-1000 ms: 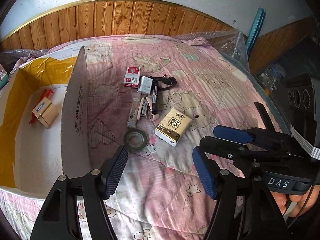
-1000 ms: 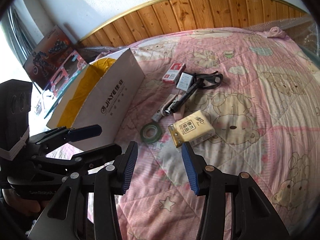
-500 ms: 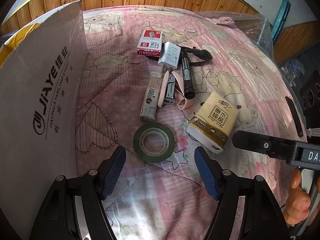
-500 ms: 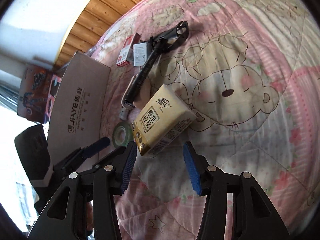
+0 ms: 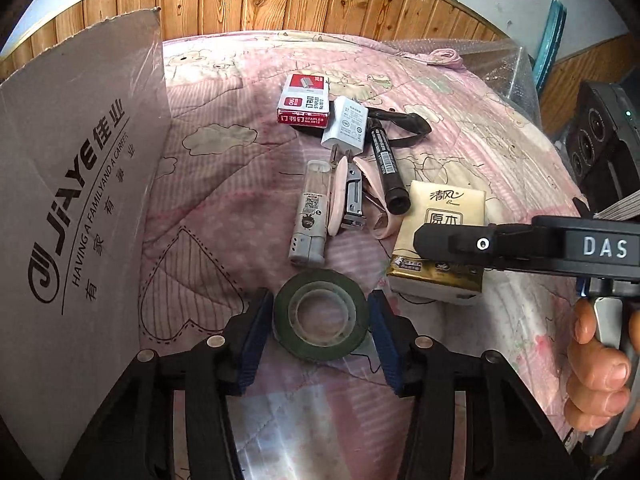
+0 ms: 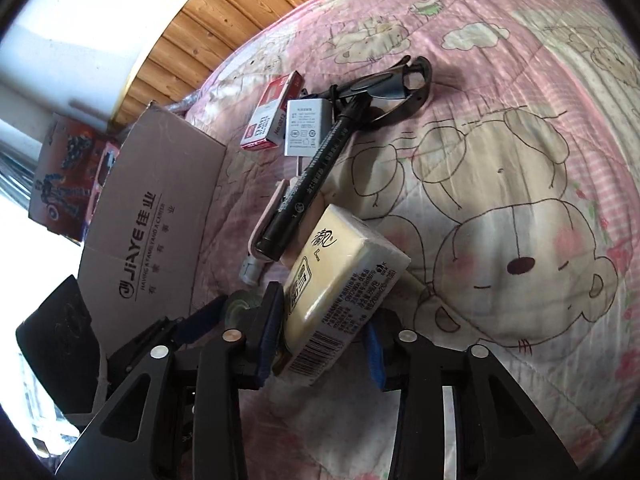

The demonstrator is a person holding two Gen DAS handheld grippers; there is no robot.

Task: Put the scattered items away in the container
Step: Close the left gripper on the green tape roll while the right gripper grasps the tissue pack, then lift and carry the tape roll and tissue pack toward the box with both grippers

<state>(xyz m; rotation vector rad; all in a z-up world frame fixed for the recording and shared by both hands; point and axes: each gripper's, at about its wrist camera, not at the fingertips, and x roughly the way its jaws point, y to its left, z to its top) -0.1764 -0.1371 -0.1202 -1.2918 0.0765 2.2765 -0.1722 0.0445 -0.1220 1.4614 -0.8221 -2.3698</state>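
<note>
Left wrist view: the left gripper [image 5: 320,330] sits spread around the dark green tape roll [image 5: 320,320], a flat ring lying on the quilted pink bed [image 5: 224,208] just beside the cardboard box [image 5: 80,200]; squeeze and lift looks next. Right wrist view: the right gripper [image 6: 322,338] straddles the glossy, soft-cornered tissue pack [image 6: 340,280], blue pads [image 6: 268,332] alongside it but whether they're pinching, I can't tell.
</note>
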